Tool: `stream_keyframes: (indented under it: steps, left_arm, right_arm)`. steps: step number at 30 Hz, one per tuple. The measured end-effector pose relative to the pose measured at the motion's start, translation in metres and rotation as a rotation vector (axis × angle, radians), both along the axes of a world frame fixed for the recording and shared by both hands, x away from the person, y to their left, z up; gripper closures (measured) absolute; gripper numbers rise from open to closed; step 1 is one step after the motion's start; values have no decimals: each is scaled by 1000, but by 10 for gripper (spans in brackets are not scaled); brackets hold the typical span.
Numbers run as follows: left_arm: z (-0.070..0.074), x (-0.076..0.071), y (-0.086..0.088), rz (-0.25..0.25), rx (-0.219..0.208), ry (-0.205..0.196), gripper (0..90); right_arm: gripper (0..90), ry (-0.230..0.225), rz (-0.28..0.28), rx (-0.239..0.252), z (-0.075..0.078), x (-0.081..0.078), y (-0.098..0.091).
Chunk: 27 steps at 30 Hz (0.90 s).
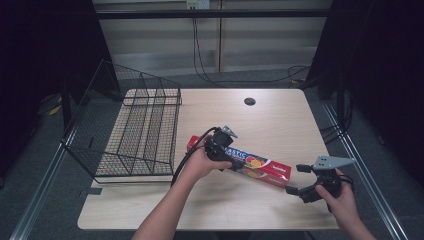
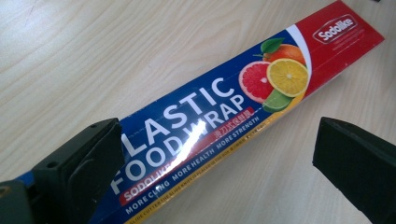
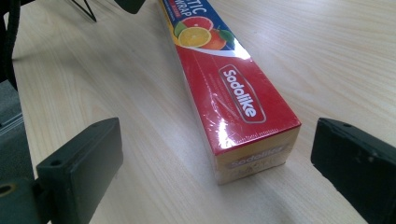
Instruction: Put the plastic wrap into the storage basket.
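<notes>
Lying diagonally at tabletop (image 1: pixel 280 125) centre: food wrap box (image 1: pixel 260 166). Reaching in from 6 o'clock, left tool (image 1: pixel 222 145) hovering spread over box middle. Right tool (image 1: pixel 298 179) gaping, pointing toward 10 o'clock at box end.

Plastic-wrap box (image 1: pixel 250 161) — red and blue; flat, diagonal on table (image 1: pixel 280 120).

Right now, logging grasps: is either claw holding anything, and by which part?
Nothing is held. Both the left claw and right claw are open around the food wrap box.
</notes>
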<state>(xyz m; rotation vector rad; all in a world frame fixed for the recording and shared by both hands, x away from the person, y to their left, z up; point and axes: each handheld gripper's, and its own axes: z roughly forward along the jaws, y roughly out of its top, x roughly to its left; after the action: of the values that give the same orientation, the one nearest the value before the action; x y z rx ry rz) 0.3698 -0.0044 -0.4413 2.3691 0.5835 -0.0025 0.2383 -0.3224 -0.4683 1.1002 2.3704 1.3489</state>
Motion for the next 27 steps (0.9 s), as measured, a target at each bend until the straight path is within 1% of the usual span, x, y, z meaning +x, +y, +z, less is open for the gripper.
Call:
stream_keyframes:
  steps: [1, 2, 4, 5, 6, 7, 9, 10, 11, 13, 14, 16, 17, 21, 23, 24, 26, 27]
  left_arm:
    - [-1, 2, -2, -16, 15, -2, 16]
    - [-2, 3, -3, -9, 3, 8, 16]
    - [-3, 5, -3, -17, 7, 2, 16]
    - [-5, 7, -4, -10, -4, 5, 15]
    - [-5, 9, -4, -20, -4, 2, 14]
    - [-6, 9, -4, -8, -11, 9, 15]
    - [-5, 11, -5, -25, 7, 3, 15]
    - [-5, 11, -5, -25, 7, 3, 15]
    - [-6, 12, -8, -34, 20, -10, 15]
    - [-6, 12, -9, -44, 21, -15, 10]
    - [-6, 12, -10, -48, 32, -17, 9]
    - [-7, 12, -11, -50, 26, -23, 3]
    - [-7, 13, -12, -71, 40, -42, 3]
    - [-7, 14, -13, -91, 52, -49, 3]
    - [-8, 15, -13, -82, 48, -48, 1]
    - [-9, 17, -13, -78, 58, -44, 1]
    - [-13, 18, -14, -53, 75, -45, 4]
    - [-13, 20, -14, -69, 84, -49, 4]
  right_arm:
    - [23, 0, 3, 1, 0, 0, 0]
    - [23, 2, 3, 1, 0, 0, 0]
    - [23, 1, 4, 3, 0, 0, 0]
    - [23, 2, 5, 4, 0, 0, 0]
    - [23, 3, 6, 4, 0, 0, 0]
    - [23, 3, 7, 4, 0, 0, 0]
    - [23, 4, 9, 2, 0, 0, 0]
    - [23, 4, 9, 2, 0, 0, 0]
    - [23, 6, 16, 5, -1, 1, 0]
    - [23, 5, 15, 6, -1, 1, 0]
    - [23, 7, 16, 8, -1, 0, 0]
    - [23, 5, 13, 10, -1, 0, 0]
    - [23, 5, 14, 11, 0, 0, 0]
    - [23, 11, 19, 11, -1, 0, 1]
    - [23, 8, 20, 11, -1, 0, 1]
    - [23, 9, 21, 12, -1, 0, 1]
    - [22, 8, 19, 12, -1, 0, 1]
    - [22, 9, 20, 12, -1, 0, 1]
